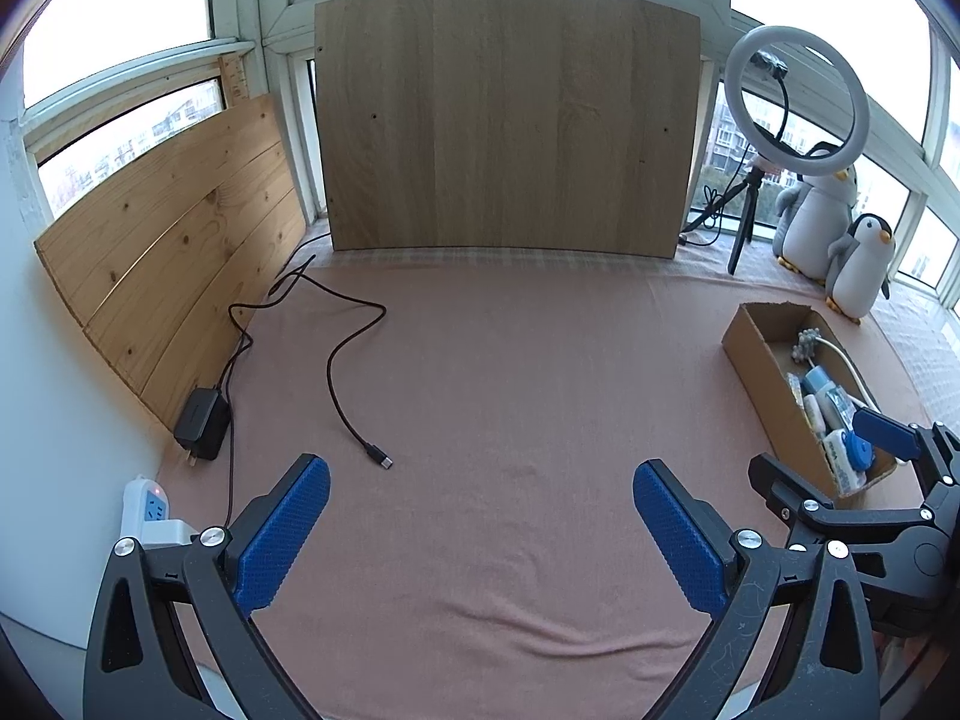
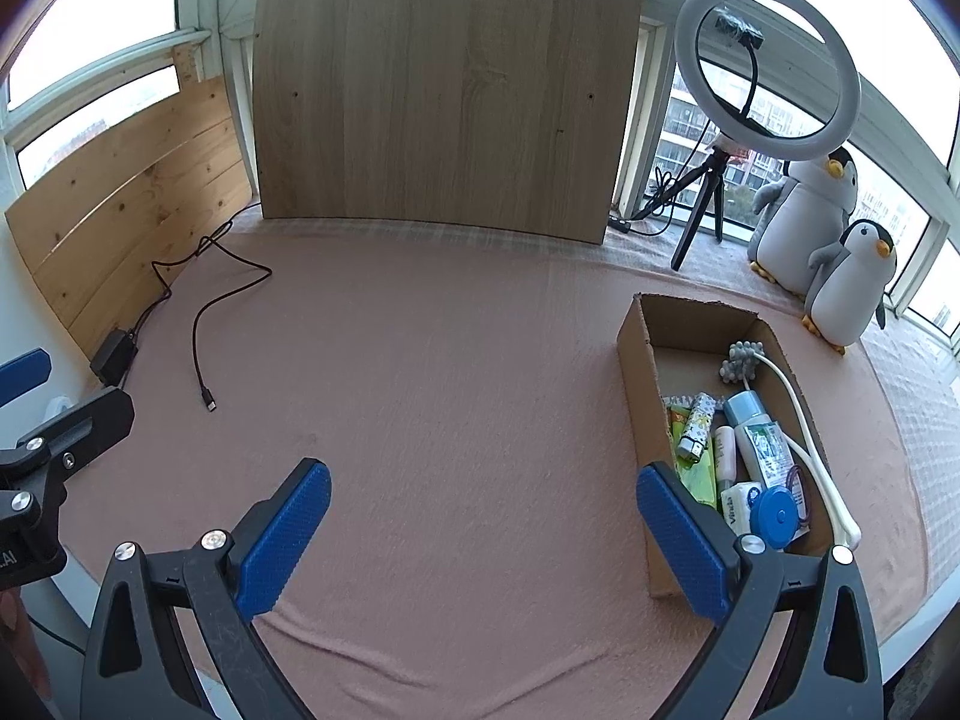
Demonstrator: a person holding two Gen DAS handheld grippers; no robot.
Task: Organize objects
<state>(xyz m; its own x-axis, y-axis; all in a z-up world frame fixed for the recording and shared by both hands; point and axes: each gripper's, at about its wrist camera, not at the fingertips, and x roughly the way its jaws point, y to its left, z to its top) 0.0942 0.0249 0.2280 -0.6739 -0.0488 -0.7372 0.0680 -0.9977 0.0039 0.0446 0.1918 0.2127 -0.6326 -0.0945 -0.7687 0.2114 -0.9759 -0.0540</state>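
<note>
Gathered already in the cardboard box [image 2: 645, 354] at the right side of the desk [image 2: 450, 360]: a pale blue bottle [image 2: 744, 411], a white tube with green print [image 2: 768, 450], a patterned lighter [image 2: 696, 435], a small pink-white stick [image 2: 725, 450], a tissue pack [image 2: 739, 507], a round blue case [image 2: 779, 513], green packets [image 2: 696, 474] and a long white handle with a grey knobbly head [image 2: 741, 360], probably a massager. Packed close toward the near end of the box, leaving the far end bare, so probably dropped in from the near side one after another. Seems nearly finished as a sorting job, since almost nothing loose remains on the pink cloth [image 1: 510, 390]. Left outside only: a black cable [image 1: 348, 354] snaking over the cloth, its free plug [image 1: 379, 459] lying near the middle-left, the other end going to a black charger [image 1: 203, 423] against the wooden slat panel [image 1: 180, 252], beside a white power strip [image 1: 147, 510]; perhaps meant to stay there for power, perhaps the last thing to tidy, not possible to say. Behind, as backdrop only, a big wooden board [image 1: 504, 120], a ring light on a tripod [image 2: 774, 69] and two plush penguins [image 2: 840, 282]. Left tongs [image 1: 480, 534]: spread wide, blue pads far apart, nothing between them, touching nothing, hovering over bare cloth. Right tongs [image 2: 483, 534]: spread wide as well, gripping nothing; right pad [image 2: 684, 546] seen in front of the near wall of the box, contact or not impossible to tell from this view.
</note>
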